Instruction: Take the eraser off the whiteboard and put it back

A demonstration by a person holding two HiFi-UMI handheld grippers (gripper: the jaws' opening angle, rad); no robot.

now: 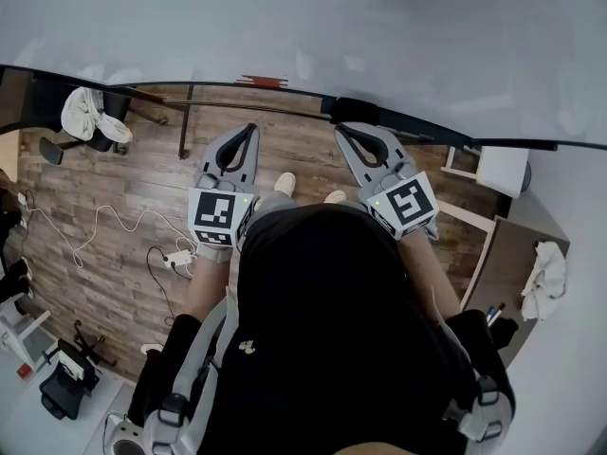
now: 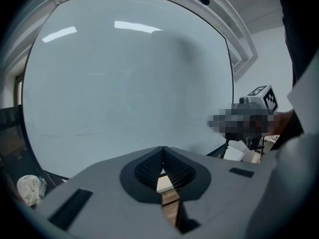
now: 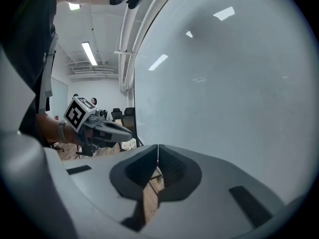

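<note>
At the foot of the whiteboard (image 1: 303,27), we hold the left gripper (image 1: 250,129) and the right gripper (image 1: 340,129) side by side, both pointed at the board's lower edge. Both are clenched on nothing: each gripper view shows ribbed pads meeting at the tip, with only the wood floor (image 1: 114,178) showing through the gap behind them. What we take for the eraser (image 1: 355,110) sits on the board's bottom rail, just ahead of the right gripper's tips and apart from them. It reads as a low, dark, oblong block lying along the rail; its felt and casing are too small to make out, and neither gripper view catches it. An eraser on the board with empty grippers nearby fits either a block waiting to be lifted or one already set back, and we cannot say which. Our judgement is that care means keeping both tips clear of the block and the board's pale, glossy face, so nothing gets nudged along the rail.
</note>
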